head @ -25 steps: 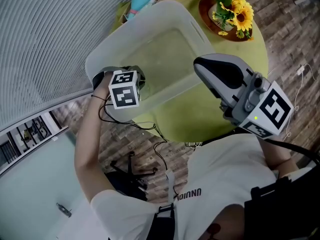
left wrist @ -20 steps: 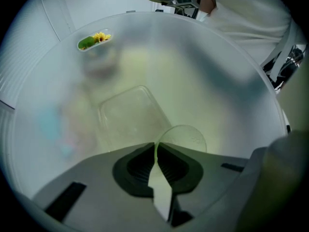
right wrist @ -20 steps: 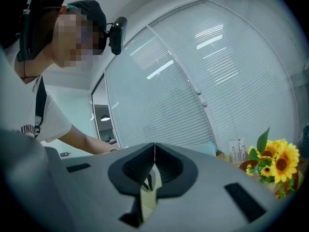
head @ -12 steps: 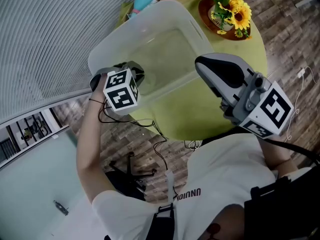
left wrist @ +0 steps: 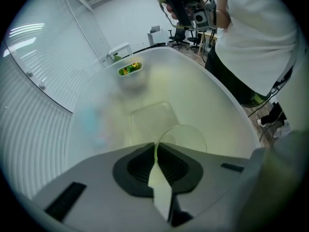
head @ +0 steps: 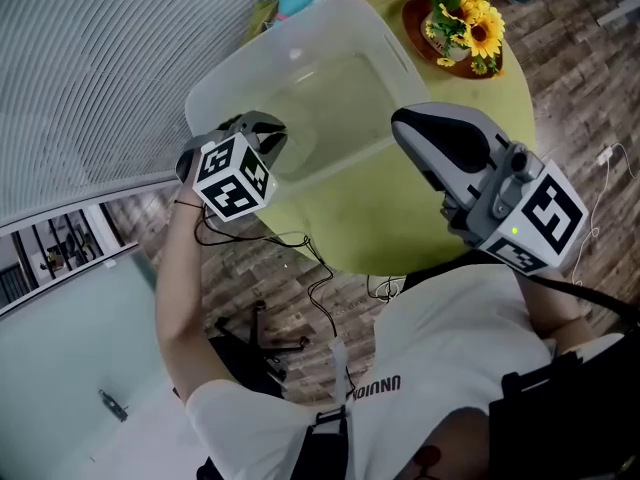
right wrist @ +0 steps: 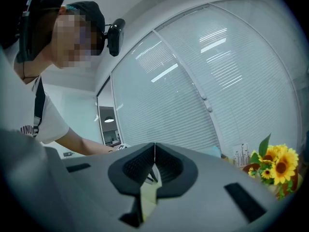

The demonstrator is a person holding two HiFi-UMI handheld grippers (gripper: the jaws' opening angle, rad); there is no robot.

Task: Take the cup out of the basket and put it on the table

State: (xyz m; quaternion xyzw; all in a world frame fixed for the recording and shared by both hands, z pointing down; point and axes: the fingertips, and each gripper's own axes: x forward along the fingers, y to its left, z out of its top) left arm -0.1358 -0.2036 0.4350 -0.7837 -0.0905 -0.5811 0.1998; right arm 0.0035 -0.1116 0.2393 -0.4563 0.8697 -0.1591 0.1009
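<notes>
Cup [left wrist: 182, 138], clear, at the lower-left corner of the translucent basket [head: 300, 48], rim pinched between the left gripper [left wrist: 155, 150] jaws. Further right, above the green table [head: 400, 218], right gripper [right wrist: 154, 150] with jaws pressed together, nothing held.

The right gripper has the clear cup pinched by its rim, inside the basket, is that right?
Not quite: it is the left gripper that has the clear cup pinched by its rim, inside the basket, as the left gripper view shows. The right gripper is shut on nothing.
</notes>
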